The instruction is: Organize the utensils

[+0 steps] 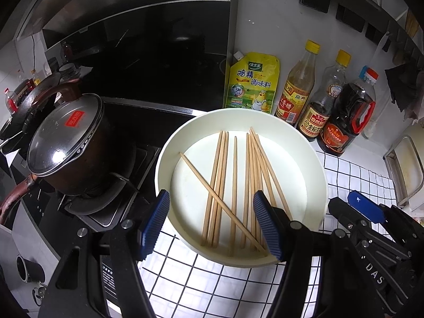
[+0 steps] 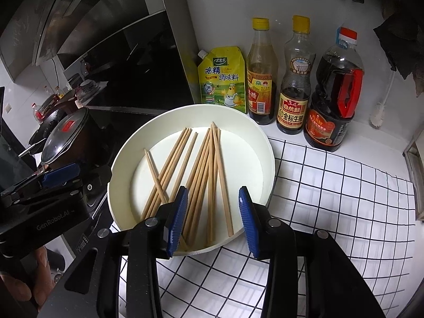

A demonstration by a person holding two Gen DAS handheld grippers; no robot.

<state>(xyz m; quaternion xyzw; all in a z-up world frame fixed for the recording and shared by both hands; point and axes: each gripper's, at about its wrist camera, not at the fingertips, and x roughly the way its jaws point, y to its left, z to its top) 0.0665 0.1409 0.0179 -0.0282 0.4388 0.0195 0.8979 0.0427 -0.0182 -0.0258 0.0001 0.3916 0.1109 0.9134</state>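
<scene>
A white round bowl [image 1: 265, 119] [image 2: 246, 143] stands on a black-and-white checked cloth [image 1: 212, 281]. Several wooden chopsticks [image 1: 234, 172] [image 2: 210, 164] lie loose in it, most roughly side by side and one crossing them slantwise. My left gripper [image 1: 212, 225] hovers over the bowl's near rim, open, with nothing between its blue pads. My right gripper [image 2: 213, 221] hangs over the near rim too, open and narrower than the left, above the chopstick ends without touching them. Each gripper shows in the other's view: the right one [image 1: 365, 206] and the left one [image 2: 61, 172].
A dark pot with a glass lid [image 1: 63, 137] sits on the stove left of the bowl. A yellow seasoning pouch [image 1: 250, 84] and three sauce bottles [image 2: 294, 79] line the wall behind. A metal rack [image 1: 405, 169] is at the right. A hand [image 2: 16, 286] shows at lower left.
</scene>
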